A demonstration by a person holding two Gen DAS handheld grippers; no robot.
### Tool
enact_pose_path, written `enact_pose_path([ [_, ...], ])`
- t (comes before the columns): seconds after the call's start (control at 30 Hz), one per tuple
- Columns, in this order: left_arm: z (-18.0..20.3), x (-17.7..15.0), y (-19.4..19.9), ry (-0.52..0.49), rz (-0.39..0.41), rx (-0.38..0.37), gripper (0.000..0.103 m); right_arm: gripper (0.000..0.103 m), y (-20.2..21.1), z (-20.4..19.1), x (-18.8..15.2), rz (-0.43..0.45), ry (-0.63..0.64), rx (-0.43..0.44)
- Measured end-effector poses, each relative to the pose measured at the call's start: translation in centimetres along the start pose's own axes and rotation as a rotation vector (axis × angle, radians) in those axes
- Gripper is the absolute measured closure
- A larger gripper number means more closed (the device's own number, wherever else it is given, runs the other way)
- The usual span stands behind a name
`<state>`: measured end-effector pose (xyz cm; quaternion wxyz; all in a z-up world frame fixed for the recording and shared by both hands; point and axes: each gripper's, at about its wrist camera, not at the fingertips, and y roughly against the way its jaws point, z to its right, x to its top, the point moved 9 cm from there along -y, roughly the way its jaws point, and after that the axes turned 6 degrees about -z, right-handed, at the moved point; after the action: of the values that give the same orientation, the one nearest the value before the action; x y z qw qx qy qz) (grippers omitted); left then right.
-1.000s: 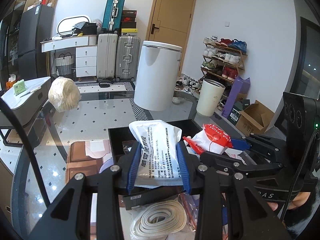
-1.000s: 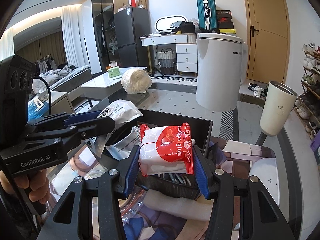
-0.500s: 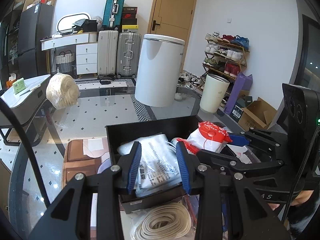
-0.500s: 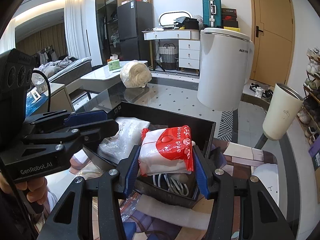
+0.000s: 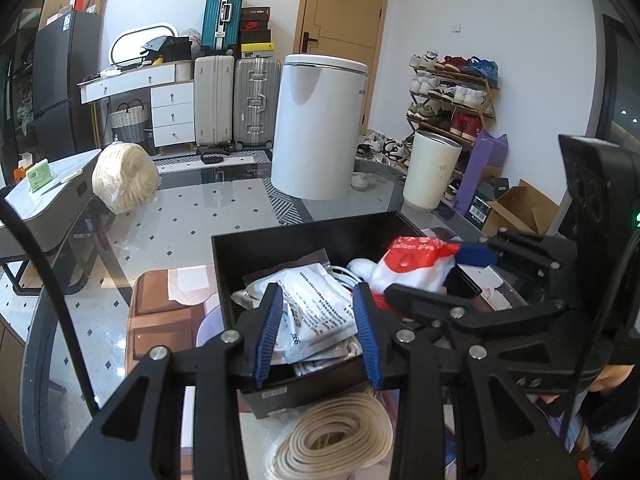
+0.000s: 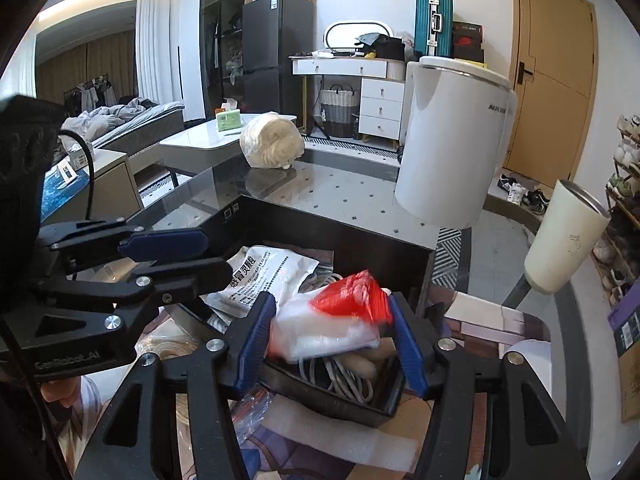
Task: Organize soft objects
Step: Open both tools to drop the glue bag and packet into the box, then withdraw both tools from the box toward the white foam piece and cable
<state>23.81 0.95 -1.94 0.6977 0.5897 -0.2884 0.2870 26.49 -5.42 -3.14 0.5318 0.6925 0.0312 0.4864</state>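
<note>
glossy plastic packets (image 5: 320, 304), matt black box (image 5: 280, 248), reflective glass tabletop (image 5: 224, 204)

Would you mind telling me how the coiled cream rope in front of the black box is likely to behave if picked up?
The coiled cream rope would probably sag and uncoil, since no tie is visible around its loose loops. It looks light, soft and unbreakable, and its woven surface should grip rather than slip.

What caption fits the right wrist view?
Right gripper lowering a red-and-white packet into a black box.
</note>
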Motion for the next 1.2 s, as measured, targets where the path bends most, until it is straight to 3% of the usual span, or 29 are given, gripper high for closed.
enact_pose_path([
  [0.13, -0.1, -0.3, 0.4, 0.007, -0.001, 0.003, 0.050, 0.040, 1.4, 0.7, -0.4, 0.021, -0.018, -0.022],
  [0.27, -0.3, -0.6, 1.4, 0.020, 0.013, 0.002, 0.040, 0.016, 3.2, 1.4, -1.2, 0.058, -0.060, -0.026],
  [0.4, -0.6, -1.1, 2.3, 0.029, 0.025, 0.024, 0.015, 0.004, 4.2, 1.6, -2.3, 0.057, -0.097, -0.018],
  [0.5, -0.6, -1.6, 3.0, 0.030, 0.043, 0.027, 0.012, 0.001, 4.6, 1.6, -3.1, 0.049, -0.121, -0.011],
  [0.6, -0.4, -2.3, 3.3, 0.026, 0.034, 0.037, 0.002, 0.001, 4.5, 1.4, -3.9, 0.030, -0.139, 0.000],
  [1.2, -0.5, -4.7, 4.3, 0.029, 0.039, 0.079, 0.000, 0.001, 4.4, 0.4, -5.5, -0.006, -0.157, 0.012],
])
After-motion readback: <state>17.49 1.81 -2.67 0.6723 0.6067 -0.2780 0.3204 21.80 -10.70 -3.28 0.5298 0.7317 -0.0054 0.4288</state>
